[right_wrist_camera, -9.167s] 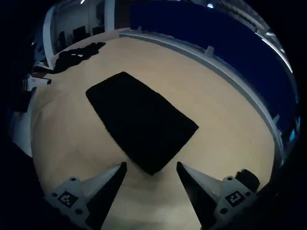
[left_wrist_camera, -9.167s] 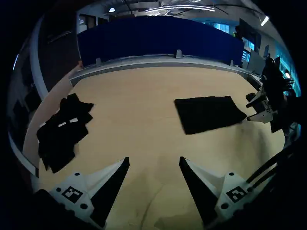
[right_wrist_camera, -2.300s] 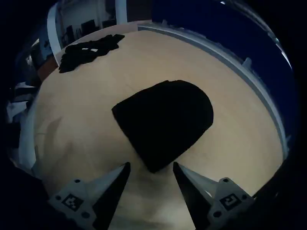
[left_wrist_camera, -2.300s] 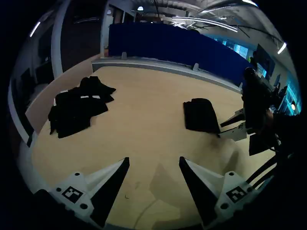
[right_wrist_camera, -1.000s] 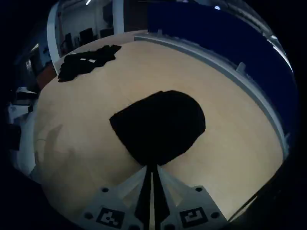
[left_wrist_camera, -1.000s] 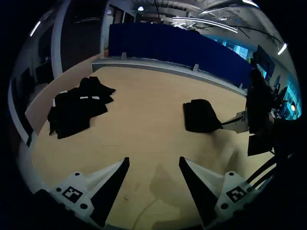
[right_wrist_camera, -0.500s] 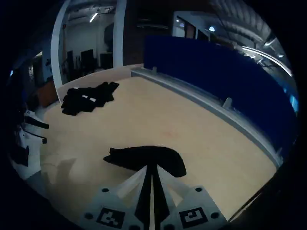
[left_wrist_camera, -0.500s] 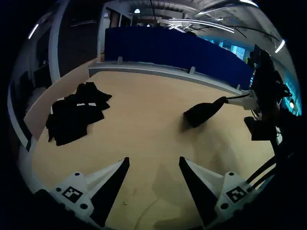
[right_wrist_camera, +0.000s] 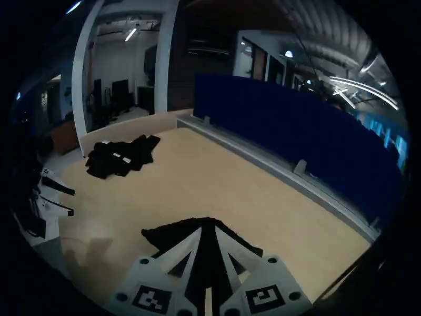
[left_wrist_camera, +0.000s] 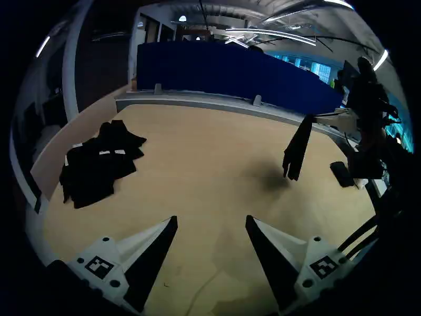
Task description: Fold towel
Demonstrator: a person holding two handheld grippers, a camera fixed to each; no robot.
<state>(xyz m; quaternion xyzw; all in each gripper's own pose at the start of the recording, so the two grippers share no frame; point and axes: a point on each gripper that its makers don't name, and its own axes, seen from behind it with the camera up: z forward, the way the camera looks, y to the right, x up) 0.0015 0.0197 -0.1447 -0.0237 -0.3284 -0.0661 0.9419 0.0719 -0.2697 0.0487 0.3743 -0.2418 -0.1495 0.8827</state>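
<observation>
The folded black towel [left_wrist_camera: 296,150] hangs in the air above the light wood table [left_wrist_camera: 200,152], at the right of the left gripper view, casting a shadow below it. My right gripper [left_wrist_camera: 314,117] holds it by its top edge. In the right gripper view, the right gripper [right_wrist_camera: 208,224] is shut on the towel [right_wrist_camera: 160,235], which drapes to both sides of the closed fingers. My left gripper [left_wrist_camera: 210,224] stands open near the table's front edge with nothing between its fingers. It also appears far left in the right gripper view [right_wrist_camera: 57,197].
A heap of black towels [left_wrist_camera: 97,160] lies at the table's left side, seen also as the heap [right_wrist_camera: 121,152]. A small dark object [left_wrist_camera: 342,174] sits near the right edge. A blue partition [left_wrist_camera: 231,68] runs along the far edge.
The right gripper closed on the towel's edge and lifted it off the table; the towel now hangs vertically. The left gripper has stayed open and nearly still.
</observation>
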